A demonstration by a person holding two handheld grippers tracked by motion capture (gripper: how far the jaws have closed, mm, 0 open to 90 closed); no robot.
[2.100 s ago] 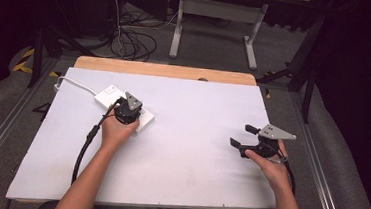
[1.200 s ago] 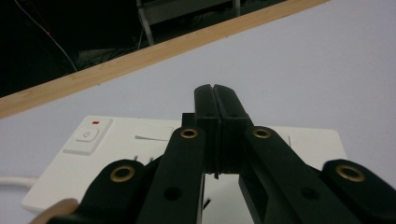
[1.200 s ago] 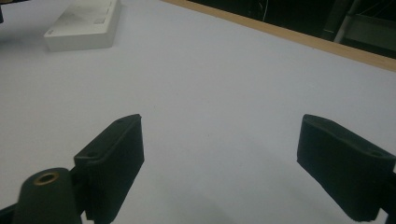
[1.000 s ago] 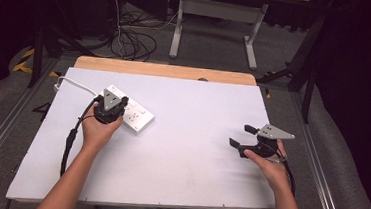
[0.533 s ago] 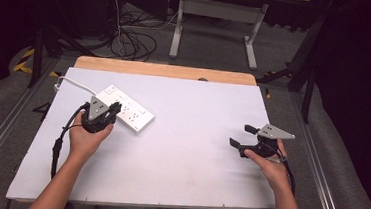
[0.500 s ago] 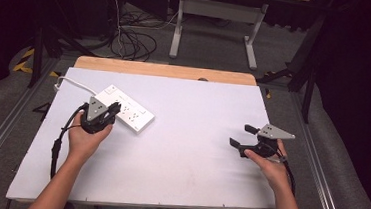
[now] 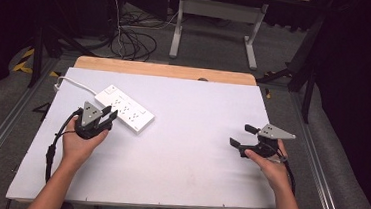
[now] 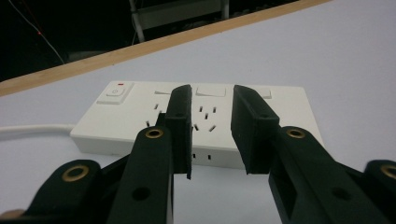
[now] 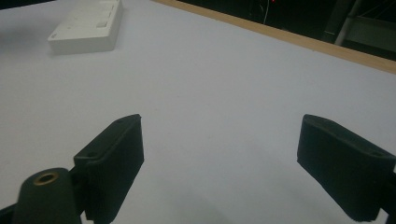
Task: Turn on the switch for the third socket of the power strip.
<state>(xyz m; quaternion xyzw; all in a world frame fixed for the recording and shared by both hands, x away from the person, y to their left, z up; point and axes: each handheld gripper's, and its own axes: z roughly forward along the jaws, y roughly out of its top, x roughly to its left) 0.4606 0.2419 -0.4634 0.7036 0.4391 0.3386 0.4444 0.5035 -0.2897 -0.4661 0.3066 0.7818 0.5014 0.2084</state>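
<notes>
White counter (image 7: 191, 135), with a wooden strip along its far edge. White power strip (image 7: 124, 107) flat near the far-left corner, lying diagonally, its switch end toward that corner and a white cord (image 7: 72, 81) trailing off toward the left edge. From the left tool's own camera: switch with a small red mark (image 8: 114, 91) at the strip's left end, socket slots across the top face. Left tool (image 7: 108, 113) held in the left hand (image 7: 81, 144) just on the near side of the strip, tips aimed at its long side; jaws narrow, a slim gap between them, nothing gripped; whether the tips touch the strip cannot be told. Grey three-cornered plate on top of that tool, black cable looping back along the forearm. Right tool (image 7: 243, 135) held in the right hand (image 7: 268, 163) near the right edge of the counter, well apart from the strip, pointing leftward across the bare surface; jaws wide, nothing between them but counter (image 9: 224, 102). Power strip (image 9: 88, 25) far off at upper left in the right gripper view.
</notes>
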